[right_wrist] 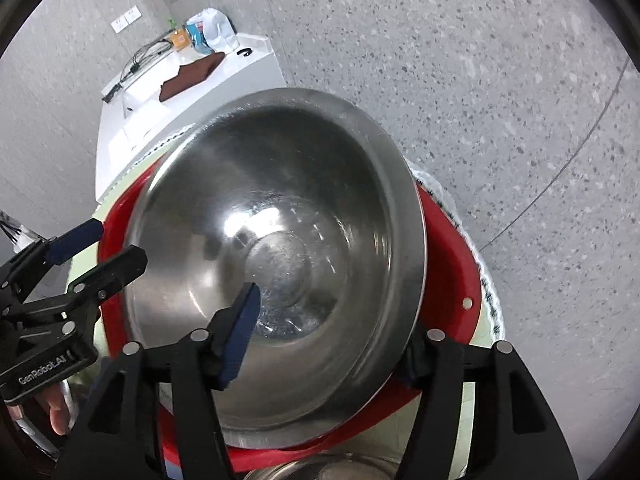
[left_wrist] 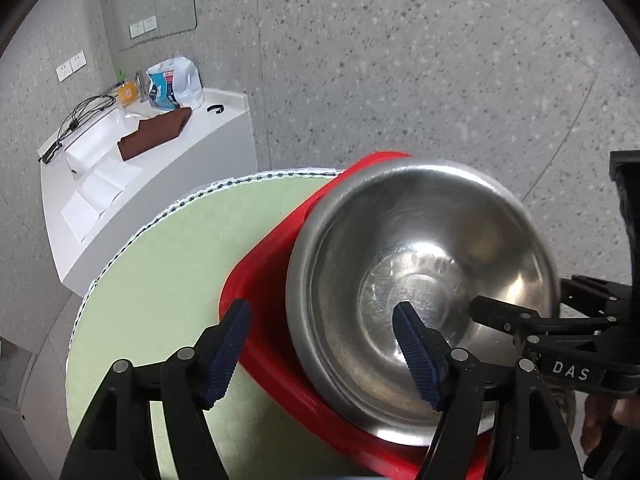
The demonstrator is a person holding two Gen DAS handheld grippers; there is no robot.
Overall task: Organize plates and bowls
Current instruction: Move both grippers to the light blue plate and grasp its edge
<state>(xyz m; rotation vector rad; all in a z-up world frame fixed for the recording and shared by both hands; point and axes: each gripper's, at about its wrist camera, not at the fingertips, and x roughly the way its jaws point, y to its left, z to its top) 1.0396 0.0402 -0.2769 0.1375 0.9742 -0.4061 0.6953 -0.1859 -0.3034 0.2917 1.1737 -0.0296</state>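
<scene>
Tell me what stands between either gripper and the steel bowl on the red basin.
Nothing visible does. The round stainless steel bowl sits in the red plastic basin; the left gripper and right gripper each straddle its rim with open jaws.

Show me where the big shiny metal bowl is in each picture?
Left wrist view: the metal bowl fills the lower right, sitting in the red basin.
Right wrist view: the metal bowl fills the middle, with the red basin showing around it.
Shared landmark: the brown cloth on the white counter, upper left in both.
</scene>
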